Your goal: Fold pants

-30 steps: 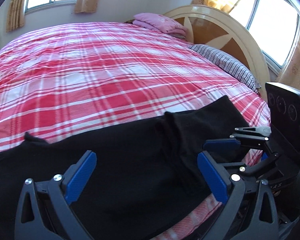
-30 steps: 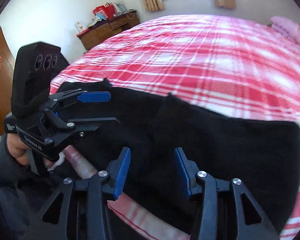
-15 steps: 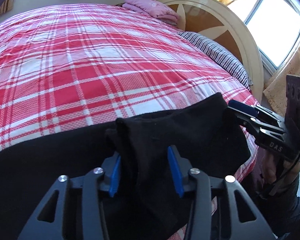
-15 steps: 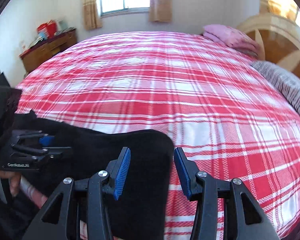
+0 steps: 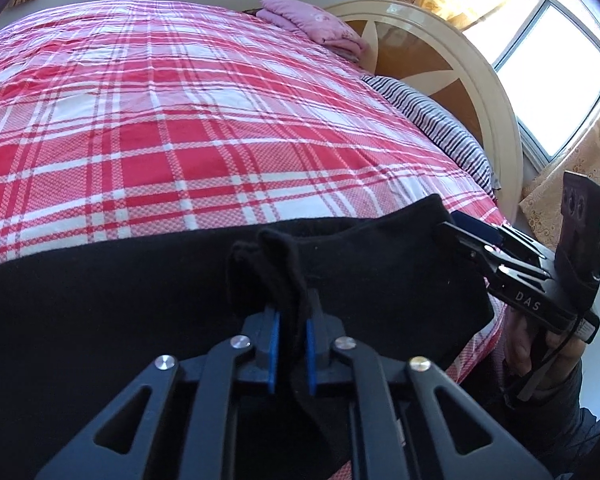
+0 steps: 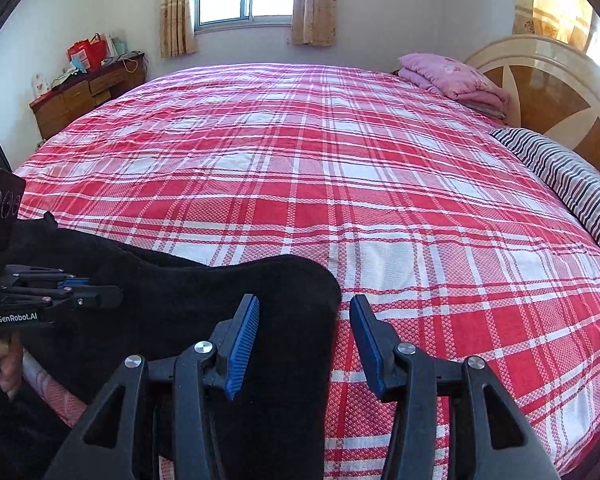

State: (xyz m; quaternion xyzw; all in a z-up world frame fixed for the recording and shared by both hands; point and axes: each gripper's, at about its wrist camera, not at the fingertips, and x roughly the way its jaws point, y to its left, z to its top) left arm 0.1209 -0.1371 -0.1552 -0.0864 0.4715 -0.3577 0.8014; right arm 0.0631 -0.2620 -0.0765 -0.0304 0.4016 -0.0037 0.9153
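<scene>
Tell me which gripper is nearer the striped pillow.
Right. The right gripper sits at the pants' end on the side of the striped pillow; the left gripper, closing on a bunched fold of the pants, is farther along from it.

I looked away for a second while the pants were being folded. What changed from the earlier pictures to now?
The left hand-held gripper, wide open a second ago, is closing on a bunched fold of the black pants. The right hand-held gripper swung to the pants' end nearer the headboard; it is open, the edge between its fingers. The pants stay on the plaid bedspread.
</scene>
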